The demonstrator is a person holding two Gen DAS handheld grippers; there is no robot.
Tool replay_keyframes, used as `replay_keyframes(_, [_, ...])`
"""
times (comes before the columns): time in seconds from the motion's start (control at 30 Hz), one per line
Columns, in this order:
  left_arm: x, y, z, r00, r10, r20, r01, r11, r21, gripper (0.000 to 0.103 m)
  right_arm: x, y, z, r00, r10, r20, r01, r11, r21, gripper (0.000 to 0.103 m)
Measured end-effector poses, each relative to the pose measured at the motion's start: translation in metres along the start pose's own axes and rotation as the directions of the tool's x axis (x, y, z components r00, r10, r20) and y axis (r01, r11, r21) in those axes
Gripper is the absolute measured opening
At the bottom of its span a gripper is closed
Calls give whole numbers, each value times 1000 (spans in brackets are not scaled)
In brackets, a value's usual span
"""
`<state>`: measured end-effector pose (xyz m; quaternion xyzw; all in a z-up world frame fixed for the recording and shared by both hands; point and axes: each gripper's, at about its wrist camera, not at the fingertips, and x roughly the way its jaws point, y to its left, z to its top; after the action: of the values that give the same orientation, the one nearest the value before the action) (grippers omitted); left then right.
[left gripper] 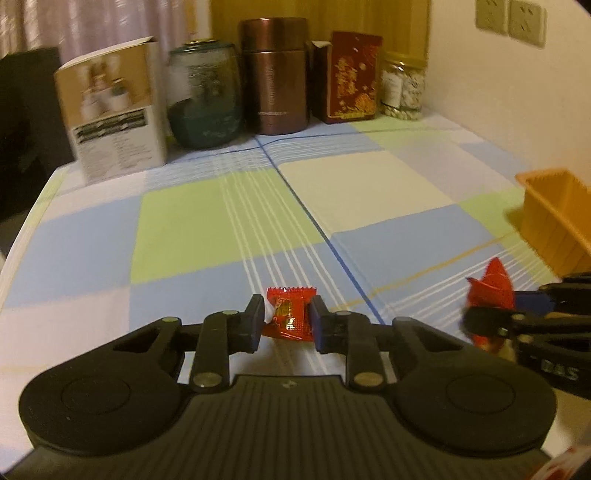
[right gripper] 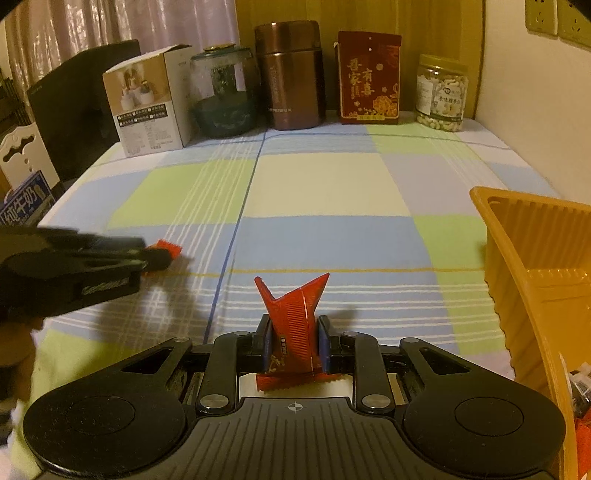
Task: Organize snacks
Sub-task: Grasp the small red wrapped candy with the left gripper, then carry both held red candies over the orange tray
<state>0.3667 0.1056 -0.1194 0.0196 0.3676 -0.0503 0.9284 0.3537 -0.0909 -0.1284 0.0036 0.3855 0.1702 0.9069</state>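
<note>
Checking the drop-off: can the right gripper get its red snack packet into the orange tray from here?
Probably yes. The right gripper is shut on the red packet, the orange tray sits open just to its right, nothing between them.

red pouch (right gripper: 369, 77): 吾家有喜 | blue carton (right gripper: 27, 201): 纯牛奶 | other labels unreadable

A home room: a checked tablecloth (right gripper: 332, 184) covers the table, with a curtain (right gripper: 110, 22) at upper left and a thermos (right gripper: 291, 74), cashew jar (right gripper: 441, 92) and gift box (right gripper: 369, 77) along the top.
</note>
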Motion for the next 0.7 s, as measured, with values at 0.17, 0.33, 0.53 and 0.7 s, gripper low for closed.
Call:
replay_keyframes(0.17, [-31, -5, -16, 1000, 7, -17, -8, 998, -63, 23, -13, 4, -1, 1000, 13, 6, -13, 1000, -5, 25])
replay_keyframes(0.33, [-62, -16, -37, 1000, -6, -30, 2, 994, -108, 23, -42, 11, -16, 999, 39, -3, -39, 999, 8, 25])
replay_keyframes(0.53, [-113, -27, -53, 1000, 13, -10, -14, 989, -149, 23, -86, 14, -32, 999, 43, -2, -43, 998, 41, 25])
replay_keyframes(0.7, [-158, -31, -58, 999, 28, 24, -23, 980, -199, 23, -126, 15, -40, 999, 43, 16, -44, 997, 58, 25])
